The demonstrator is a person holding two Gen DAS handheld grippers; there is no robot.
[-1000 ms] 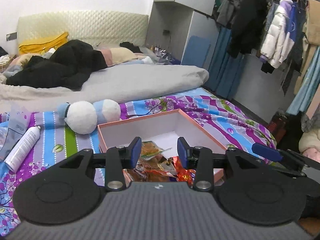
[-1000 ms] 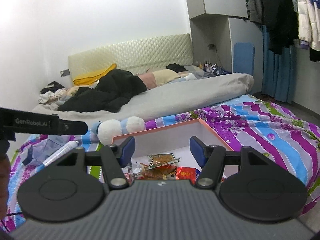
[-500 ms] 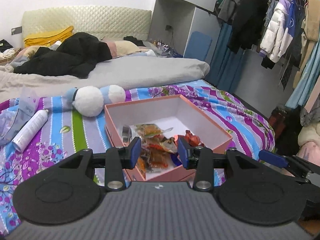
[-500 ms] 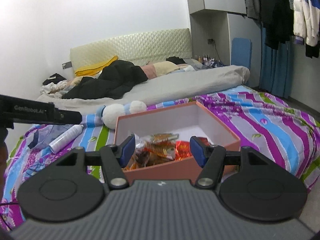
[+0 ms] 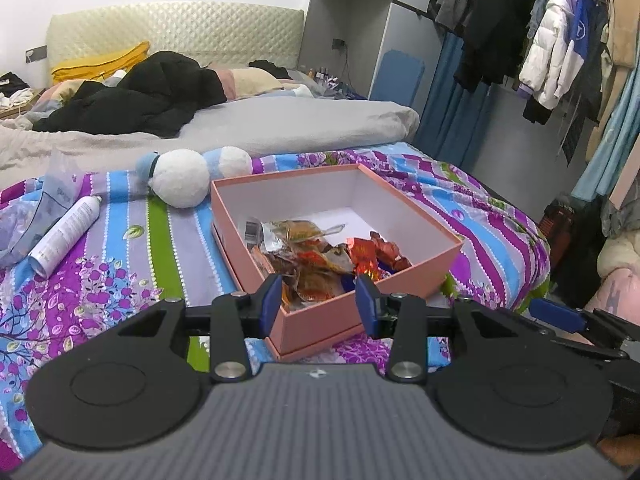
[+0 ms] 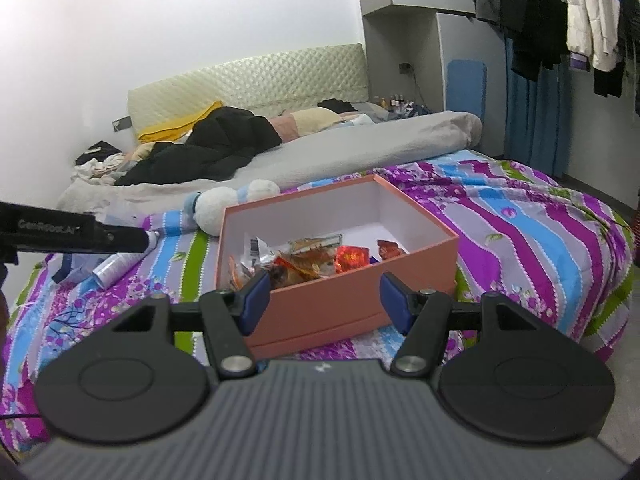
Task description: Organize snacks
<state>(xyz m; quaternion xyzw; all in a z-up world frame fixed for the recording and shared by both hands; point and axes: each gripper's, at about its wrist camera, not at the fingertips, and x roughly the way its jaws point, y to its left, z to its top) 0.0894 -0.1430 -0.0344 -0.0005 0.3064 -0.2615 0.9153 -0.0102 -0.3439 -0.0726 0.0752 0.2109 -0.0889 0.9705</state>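
A pink cardboard box (image 5: 416,280) (image 6: 340,296) lies open on the striped bedspread. A heap of wrapped snacks (image 5: 316,256) (image 6: 308,260) in orange, red and silver fills its near half. My left gripper (image 5: 319,302) hangs open just short of the box's near corner, with nothing between its blue pads. My right gripper (image 6: 325,302) is open wider, in front of the box's near wall, also empty. Neither gripper touches the box. Each gripper's tip shows at the edge of the other's view.
A white and blue plush toy (image 5: 180,184) lies behind the box. A white spray can (image 5: 64,236) and a clear plastic bag (image 5: 24,216) lie to the left. A grey duvet (image 5: 280,124) and a black coat (image 5: 140,96) are further back. Clothes (image 5: 552,40) hang on the right.
Both grippers have drawn back from over the snacks and sunk a little, so the whole box and its near wall now show. The jaws have kept their width.
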